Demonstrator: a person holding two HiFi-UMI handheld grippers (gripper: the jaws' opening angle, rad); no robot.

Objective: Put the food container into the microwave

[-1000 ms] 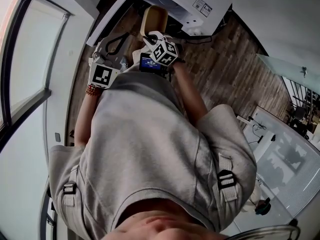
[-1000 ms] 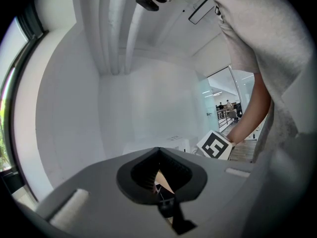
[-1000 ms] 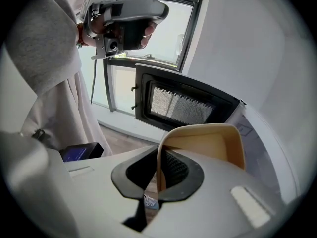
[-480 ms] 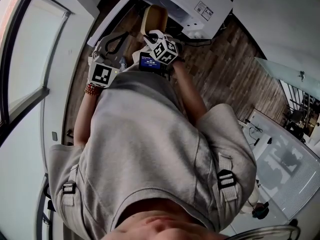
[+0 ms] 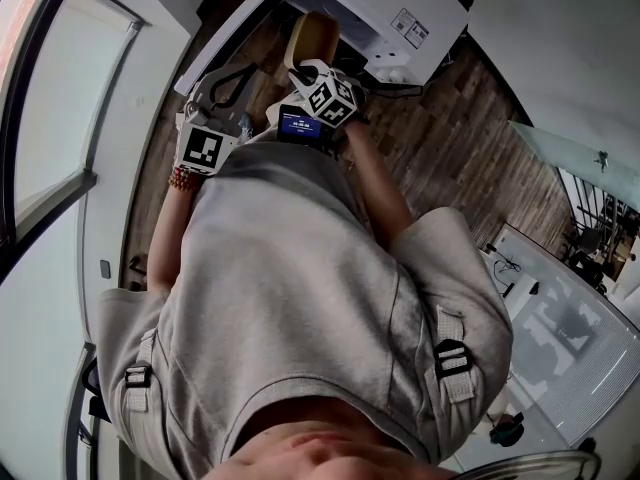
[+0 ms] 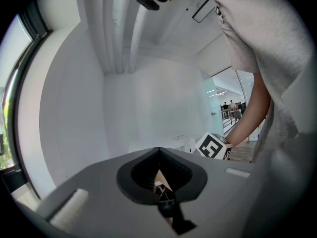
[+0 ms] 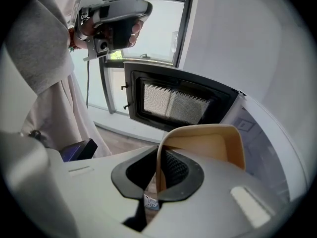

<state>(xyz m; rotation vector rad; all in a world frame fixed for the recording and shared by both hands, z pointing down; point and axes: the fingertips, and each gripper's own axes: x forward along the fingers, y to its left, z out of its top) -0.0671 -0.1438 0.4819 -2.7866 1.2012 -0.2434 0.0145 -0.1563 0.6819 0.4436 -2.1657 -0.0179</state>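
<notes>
From above the person's shoulders, a grey shirt (image 5: 290,298) fills most of the head view. Past it both arms reach out over a wooden floor (image 5: 450,138). The left gripper (image 5: 228,86) is held out toward the window (image 5: 40,118) side. The right gripper (image 5: 303,68) points at the white microwave (image 5: 385,8). The tan food container (image 5: 312,40) sits at the right gripper's tip, up in the air just in front of the microwave and not inside it.

In the left gripper view, the fingers (image 6: 148,170) are clenched, their tips meeting at a point with nothing gripped. Beyond them is a plain white wall (image 6: 148,98). The right gripper shows at the lower right, beside the person's forearm (image 6: 252,113).

In the right gripper view, the fingers are grasping the food container, pinched on one upright wall at its rim. The rest of the container juts out to the right of them, tilted. Just behind it the microwave door (image 7: 171,103) stands swung open, its mesh pane facing this way, with the white casing curving away at the right. The left gripper hangs at the upper left, well apart from the container.
</notes>
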